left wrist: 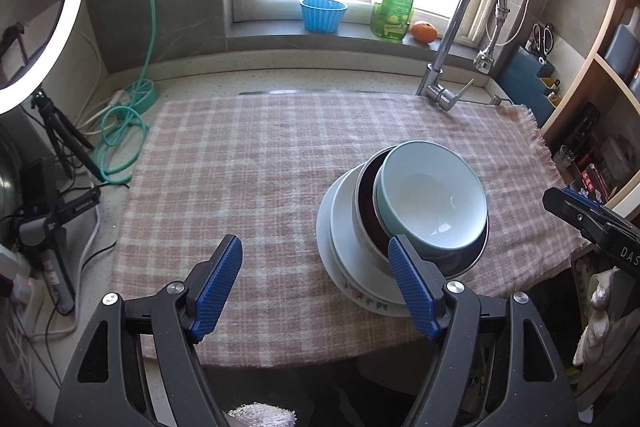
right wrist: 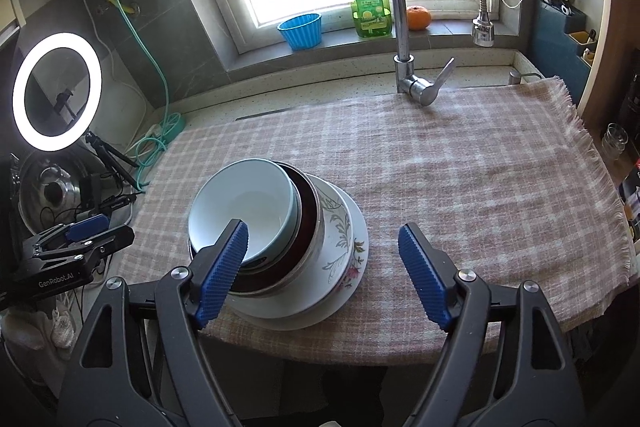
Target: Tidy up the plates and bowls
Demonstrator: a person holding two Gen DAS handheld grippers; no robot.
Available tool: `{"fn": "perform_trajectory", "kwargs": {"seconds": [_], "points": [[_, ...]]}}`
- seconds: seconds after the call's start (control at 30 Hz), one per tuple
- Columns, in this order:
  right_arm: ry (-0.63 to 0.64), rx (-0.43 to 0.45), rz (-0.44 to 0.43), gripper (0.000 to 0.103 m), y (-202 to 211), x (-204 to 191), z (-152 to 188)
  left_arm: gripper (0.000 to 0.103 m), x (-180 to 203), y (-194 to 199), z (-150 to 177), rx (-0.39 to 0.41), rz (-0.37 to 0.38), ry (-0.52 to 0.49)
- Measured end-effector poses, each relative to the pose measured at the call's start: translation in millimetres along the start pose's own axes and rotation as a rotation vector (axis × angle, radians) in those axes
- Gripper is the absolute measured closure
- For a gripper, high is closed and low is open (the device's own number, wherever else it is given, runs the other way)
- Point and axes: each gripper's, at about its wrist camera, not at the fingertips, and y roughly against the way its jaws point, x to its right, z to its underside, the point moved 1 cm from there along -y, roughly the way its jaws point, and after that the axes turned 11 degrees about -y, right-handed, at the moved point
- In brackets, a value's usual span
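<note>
Two grippers, the left gripper (left wrist: 316,287) and right gripper (right wrist: 324,273), hang wide open and empty over the checked cloth's (right wrist: 480,167) near edge. Between them stands one stack: pale blue bowl (right wrist: 244,203) in a steel bowl (right wrist: 306,231) on plates (right wrist: 344,267). Whether sorting follows or ended is unclear; any grasp should take rims squarely.

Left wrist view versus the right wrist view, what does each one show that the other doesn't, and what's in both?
Only the left wrist view shows the open left gripper up close.

Only the right wrist view shows the pot lid at far left, the flower pattern inside the white bowl, and the open right gripper up close.

Both show the stacked dishes topped by the pale blue bowl, the checked cloth, the faucet, the soap bottle and the orange.
</note>
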Motion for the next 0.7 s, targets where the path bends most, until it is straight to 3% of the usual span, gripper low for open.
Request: {"fn": "perform_trajectory", "kwargs": {"seconds": [0.7], "points": [[-0.003,-0.017,-0.004,0.023,-4.8,2.2,0.9,0.027,4.7,-3.0,-1.7,-0.013,0.007,0.003]]}}
